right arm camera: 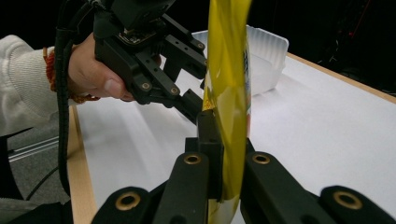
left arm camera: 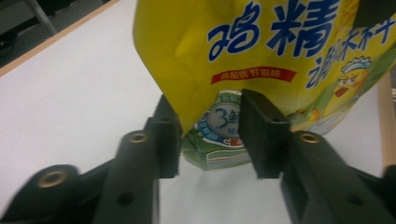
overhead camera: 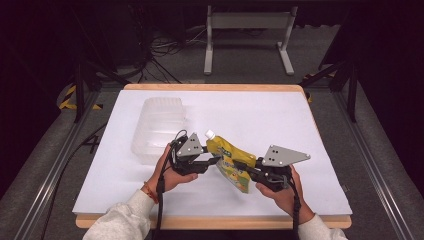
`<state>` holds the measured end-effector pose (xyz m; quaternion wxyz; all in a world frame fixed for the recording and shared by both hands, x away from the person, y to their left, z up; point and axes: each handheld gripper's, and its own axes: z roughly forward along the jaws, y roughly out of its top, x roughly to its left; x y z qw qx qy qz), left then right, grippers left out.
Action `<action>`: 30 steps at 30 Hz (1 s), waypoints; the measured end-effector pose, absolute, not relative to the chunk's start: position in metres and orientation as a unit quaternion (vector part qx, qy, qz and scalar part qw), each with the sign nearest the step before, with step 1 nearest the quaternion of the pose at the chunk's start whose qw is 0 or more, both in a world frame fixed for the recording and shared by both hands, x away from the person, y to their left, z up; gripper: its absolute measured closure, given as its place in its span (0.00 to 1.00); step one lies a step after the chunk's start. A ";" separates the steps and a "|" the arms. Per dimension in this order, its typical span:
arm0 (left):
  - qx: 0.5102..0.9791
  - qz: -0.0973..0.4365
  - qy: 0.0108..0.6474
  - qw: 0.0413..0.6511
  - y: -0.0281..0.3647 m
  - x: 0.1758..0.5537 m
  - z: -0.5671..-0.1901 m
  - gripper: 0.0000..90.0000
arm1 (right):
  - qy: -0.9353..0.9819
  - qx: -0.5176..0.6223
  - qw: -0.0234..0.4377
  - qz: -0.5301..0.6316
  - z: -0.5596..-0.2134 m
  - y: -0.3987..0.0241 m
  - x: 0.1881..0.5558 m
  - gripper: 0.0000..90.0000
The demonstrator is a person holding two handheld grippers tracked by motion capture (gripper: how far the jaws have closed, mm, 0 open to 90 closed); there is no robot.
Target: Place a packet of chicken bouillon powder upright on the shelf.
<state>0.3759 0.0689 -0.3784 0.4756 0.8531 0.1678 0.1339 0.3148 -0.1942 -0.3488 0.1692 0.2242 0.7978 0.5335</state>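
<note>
A yellow spouted pouch (overhead camera: 231,165) with blue lettering and a white cap (overhead camera: 210,134) hangs above the white sheet (overhead camera: 280,120). My right gripper (overhead camera: 248,172) is shut on it; in the right gripper view its pads (right arm camera: 209,140) clamp the edge-on pouch (right arm camera: 227,88). My left gripper (overhead camera: 216,160) reaches the pouch from the left. In the left gripper view the green lower corner of the pouch (left arm camera: 219,135) fills the gap of the left gripper (left arm camera: 210,133). One pad (left arm camera: 169,140) touches the pouch's edge and the other lies in front of its face. Whether they press is unclear.
A translucent plastic tub (overhead camera: 159,127) stands on the sheet at the left rear, just behind my left hand. The wooden table edge (overhead camera: 210,222) runs along the front. A metal stand (overhead camera: 247,35) and cables lie on the floor beyond.
</note>
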 end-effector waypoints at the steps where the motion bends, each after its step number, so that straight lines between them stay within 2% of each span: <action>1: 0.851 0.137 0.173 0.476 0.071 0.376 -0.378 0.76 | 0.798 0.224 0.172 0.533 -0.348 -0.193 0.315 1.00; 2: 0.850 0.144 0.175 0.476 0.073 0.378 -0.378 0.81 | 0.797 0.224 0.173 0.534 -0.347 -0.191 0.316 1.00; 6: 0.845 0.149 0.178 0.481 0.079 0.378 -0.374 0.88 | 0.794 0.223 0.180 0.536 -0.342 -0.186 0.319 1.00; 11: 0.839 0.158 0.187 0.486 0.086 0.379 -0.369 0.92 | 0.788 0.225 0.193 0.539 -0.337 -0.180 0.324 1.00; 30: 0.806 0.195 0.237 0.505 0.123 0.384 -0.350 0.93 | 0.781 0.210 0.217 0.547 -0.313 -0.138 0.344 1.00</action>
